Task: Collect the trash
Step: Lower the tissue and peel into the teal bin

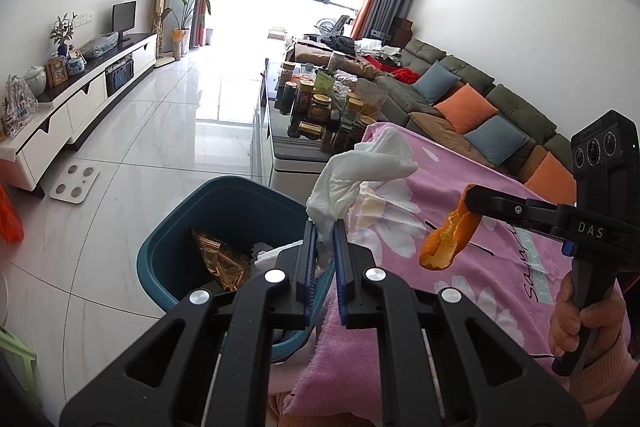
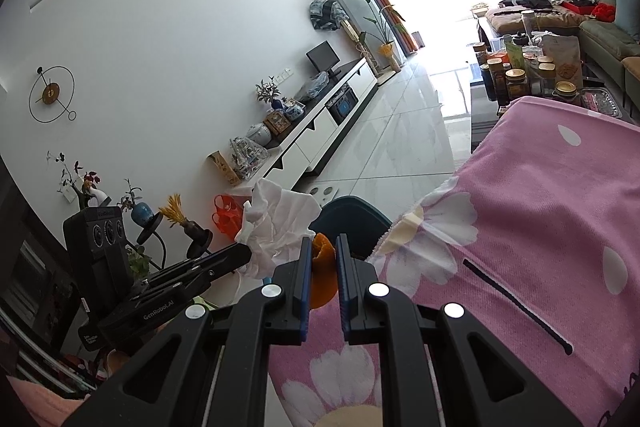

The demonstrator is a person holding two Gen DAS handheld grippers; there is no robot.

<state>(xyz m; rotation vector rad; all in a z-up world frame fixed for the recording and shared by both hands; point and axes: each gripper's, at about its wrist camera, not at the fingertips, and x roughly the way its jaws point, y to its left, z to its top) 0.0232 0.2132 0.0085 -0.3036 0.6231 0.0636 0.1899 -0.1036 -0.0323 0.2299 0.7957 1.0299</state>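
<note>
Crumpled white tissue (image 1: 360, 171), centre of the left wrist view: soft, wrinkled, billowing above the jaws, its lower tail pinched flat between the blue pads. Left gripper (image 1: 324, 239) closed down on that tail, near fully shut; thin paper needs little gap. The wad hangs just right of the bin's near rim, not yet over the opening.

Orange peel (image 1: 448, 235), right of centre in the same view: curved strip, bright rind outside, pale pith inside, ragged edges. Right gripper (image 2: 323, 255) clamped narrowly on its upper end, so the rest dangles free below the jaws. The peel sits over the pink cloth, well apart from the bin. A hand (image 1: 572, 323) wraps the gripper's handle at lower right.

Teal bin (image 1: 168, 259), lower centre-left, stands on the pale tiled floor against the edge of the pink flowered cloth (image 1: 500, 267). Already holds a gold foil wrapper (image 1: 220, 259) and some white paper. Likely placed tight to the cloth edge so both loads need only a short carry leftward.

Judgement: both pieces lifted, carry in progress, drop not yet made. The tissue looks closer to release.
</note>
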